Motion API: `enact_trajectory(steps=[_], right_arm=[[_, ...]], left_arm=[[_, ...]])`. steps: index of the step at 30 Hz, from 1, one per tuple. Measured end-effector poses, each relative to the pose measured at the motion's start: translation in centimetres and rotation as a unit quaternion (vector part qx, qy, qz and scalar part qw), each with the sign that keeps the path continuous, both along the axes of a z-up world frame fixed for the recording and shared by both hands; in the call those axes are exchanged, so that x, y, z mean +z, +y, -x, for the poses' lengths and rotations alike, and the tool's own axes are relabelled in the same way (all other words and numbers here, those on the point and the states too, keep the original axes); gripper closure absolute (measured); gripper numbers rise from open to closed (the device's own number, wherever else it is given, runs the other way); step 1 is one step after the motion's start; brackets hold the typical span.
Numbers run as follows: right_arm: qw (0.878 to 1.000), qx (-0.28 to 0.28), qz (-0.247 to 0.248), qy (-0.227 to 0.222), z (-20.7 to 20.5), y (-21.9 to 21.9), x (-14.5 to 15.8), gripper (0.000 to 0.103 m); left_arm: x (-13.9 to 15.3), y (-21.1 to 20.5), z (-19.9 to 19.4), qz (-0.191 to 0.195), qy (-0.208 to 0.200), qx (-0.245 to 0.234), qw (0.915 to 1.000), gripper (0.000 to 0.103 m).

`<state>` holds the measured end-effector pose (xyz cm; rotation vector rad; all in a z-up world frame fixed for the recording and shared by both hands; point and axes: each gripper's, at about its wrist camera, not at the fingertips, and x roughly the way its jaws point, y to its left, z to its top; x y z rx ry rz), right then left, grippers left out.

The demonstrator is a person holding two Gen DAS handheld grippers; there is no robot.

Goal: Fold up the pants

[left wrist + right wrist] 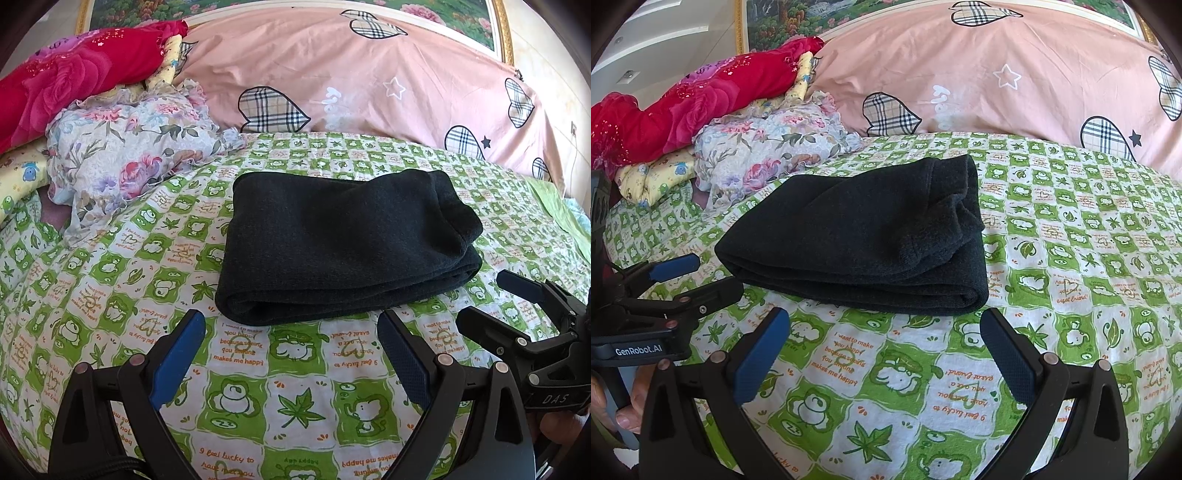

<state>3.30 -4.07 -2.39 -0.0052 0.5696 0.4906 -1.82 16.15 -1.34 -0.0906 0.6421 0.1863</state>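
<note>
The dark grey pants (340,243) lie folded into a thick rectangle on the green and white patterned bed sheet (258,387); they also show in the right wrist view (857,240). My left gripper (291,332) is open and empty, just short of the bundle's near edge. My right gripper (884,328) is open and empty, also just short of the near edge. The right gripper shows at the right of the left wrist view (487,299), and the left gripper at the left of the right wrist view (705,277). Neither touches the pants.
A pink pillow with plaid hearts (351,77) lies along the headboard behind the pants. A floral cloth (129,155) and a red blanket (74,77) are piled at the back left. A framed picture (443,18) hangs above.
</note>
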Motion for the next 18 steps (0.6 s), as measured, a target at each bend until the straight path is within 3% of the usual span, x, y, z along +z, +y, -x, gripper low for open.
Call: enact_trajectory(steps=[18], right_arm=[[1.0, 0.01, -0.009, 0.008, -0.17, 0.04, 0.38, 0.0]], left_arm=[[-0.07, 0.07, -0.3, 0.002, 0.004, -0.001, 1.0, 0.008]])
